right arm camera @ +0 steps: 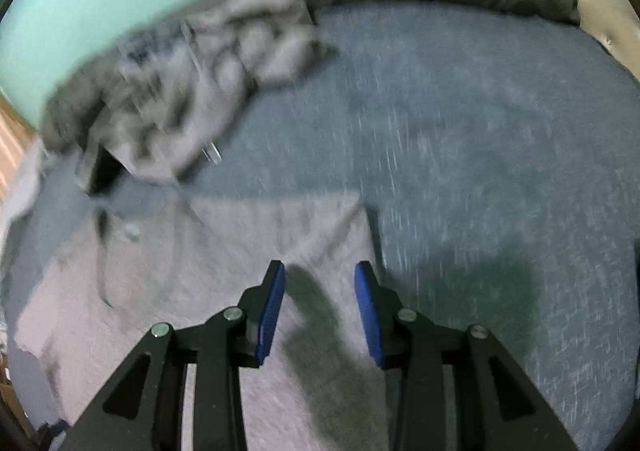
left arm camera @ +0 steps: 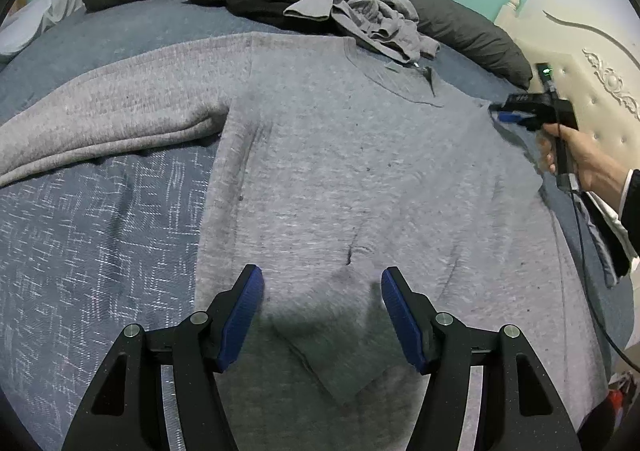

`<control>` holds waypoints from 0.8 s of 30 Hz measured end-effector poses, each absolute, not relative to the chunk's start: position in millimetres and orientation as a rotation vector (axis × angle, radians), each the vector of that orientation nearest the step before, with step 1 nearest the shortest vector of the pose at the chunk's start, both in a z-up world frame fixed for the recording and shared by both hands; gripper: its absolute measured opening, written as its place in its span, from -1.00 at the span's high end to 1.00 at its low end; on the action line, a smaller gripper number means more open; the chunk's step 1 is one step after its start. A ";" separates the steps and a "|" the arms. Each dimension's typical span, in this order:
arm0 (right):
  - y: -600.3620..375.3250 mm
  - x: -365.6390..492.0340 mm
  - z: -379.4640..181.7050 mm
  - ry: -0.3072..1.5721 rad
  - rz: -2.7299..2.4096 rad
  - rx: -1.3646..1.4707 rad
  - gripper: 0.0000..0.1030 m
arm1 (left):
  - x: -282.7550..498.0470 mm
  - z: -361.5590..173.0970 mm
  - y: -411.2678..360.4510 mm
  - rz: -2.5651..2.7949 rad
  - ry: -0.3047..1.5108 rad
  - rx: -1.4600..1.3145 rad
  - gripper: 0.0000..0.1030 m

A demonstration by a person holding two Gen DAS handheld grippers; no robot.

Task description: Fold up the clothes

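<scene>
A grey knit sweater (left arm camera: 340,171) lies flat, front up, on the bed, its left sleeve (left arm camera: 100,119) stretched out to the left. My left gripper (left arm camera: 322,273) hovers open over the sweater's lower body, nothing between its blue pads. My right gripper (left arm camera: 504,115), held by a hand (left arm camera: 588,163), is at the sweater's right shoulder. In the blurred right wrist view, the right gripper (right arm camera: 319,267) stands open just above the sweater's (right arm camera: 200,291) folded shoulder edge, with only fabric below the gap.
A blue woven bedspread (left arm camera: 100,231) covers the bed (right arm camera: 480,131). A pile of crumpled clothes (left arm camera: 340,7) lies beyond the collar, also (right arm camera: 200,91). A dark grey duvet (left arm camera: 460,31) runs along the far edge. A cream headboard (left arm camera: 592,63) stands at the right.
</scene>
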State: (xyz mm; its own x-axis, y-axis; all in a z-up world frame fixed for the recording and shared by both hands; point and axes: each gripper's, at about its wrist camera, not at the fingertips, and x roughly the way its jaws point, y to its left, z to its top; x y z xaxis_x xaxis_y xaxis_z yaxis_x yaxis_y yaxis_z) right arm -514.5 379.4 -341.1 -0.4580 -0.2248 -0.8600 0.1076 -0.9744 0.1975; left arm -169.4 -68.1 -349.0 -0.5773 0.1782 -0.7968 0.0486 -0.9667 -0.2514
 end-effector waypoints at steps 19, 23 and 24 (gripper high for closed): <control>286.5 -302.9 -321.5 -0.359 -2.229 1.349 0.26 | -145.2 -349.0 -77.2 2.681 -0.401 -1.411 -0.28; 247.9 -261.2 -329.6 -0.242 -2.197 1.354 0.26 | -132.0 -347.0 -84.9 2.709 -0.415 -1.414 -0.28; 240.8 -256.8 -333.5 -0.224 -2.196 1.362 0.26 | -129.8 -346.5 -86.3 2.714 -0.418 -1.413 -0.28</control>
